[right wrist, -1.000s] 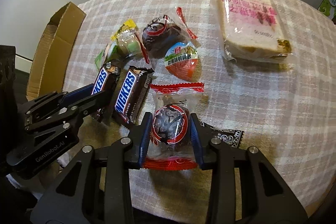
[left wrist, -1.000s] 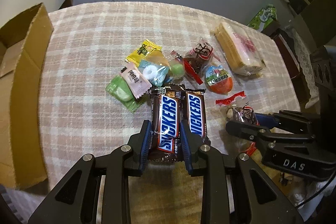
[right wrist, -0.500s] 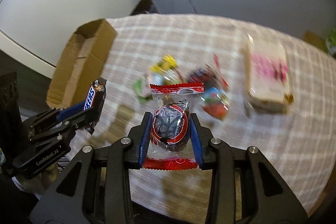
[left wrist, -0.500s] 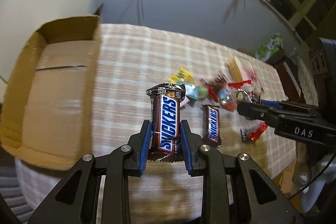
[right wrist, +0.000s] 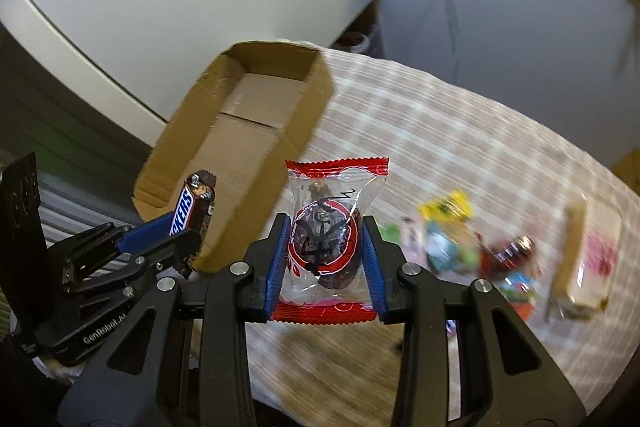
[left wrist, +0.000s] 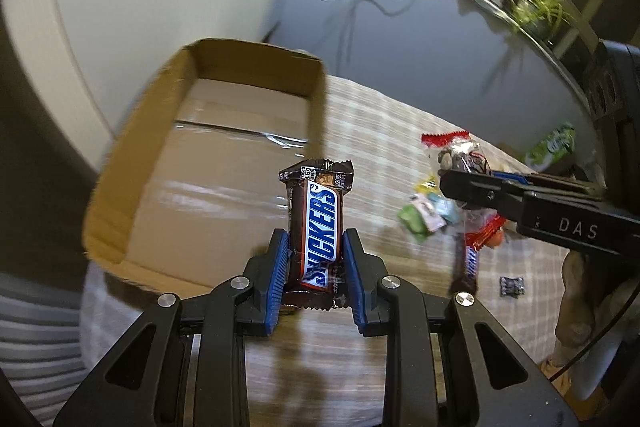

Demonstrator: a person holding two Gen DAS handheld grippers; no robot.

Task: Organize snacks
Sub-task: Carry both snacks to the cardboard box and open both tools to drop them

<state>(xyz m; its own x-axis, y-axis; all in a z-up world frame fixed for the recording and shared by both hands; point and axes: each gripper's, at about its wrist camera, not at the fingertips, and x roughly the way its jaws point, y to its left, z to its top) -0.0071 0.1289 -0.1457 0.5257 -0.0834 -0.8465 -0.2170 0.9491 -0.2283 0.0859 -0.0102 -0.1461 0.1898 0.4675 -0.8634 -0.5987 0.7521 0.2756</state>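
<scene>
My left gripper (left wrist: 315, 247) is shut on a Snickers bar (left wrist: 318, 227) and holds it in the air near the front right corner of an open cardboard box (left wrist: 224, 163). My right gripper (right wrist: 326, 239) is shut on a clear red-edged snack packet (right wrist: 328, 235), held above the table just right of the box (right wrist: 256, 131). The left gripper with its Snickers bar (right wrist: 192, 205) shows at the left of the right wrist view. The right gripper's packet (left wrist: 456, 155) shows at the right of the left wrist view.
The checked tablecloth (left wrist: 380, 131) carries a pile of small sweets (right wrist: 440, 239), a second Snickers bar (left wrist: 468, 263), a small dark packet (left wrist: 511, 285) and a wrapped sandwich (right wrist: 588, 259). The box stands at the table's left edge.
Both grippers have lifted their snacks off the table and swung left toward the cardboard box, which now fills more of both views.
</scene>
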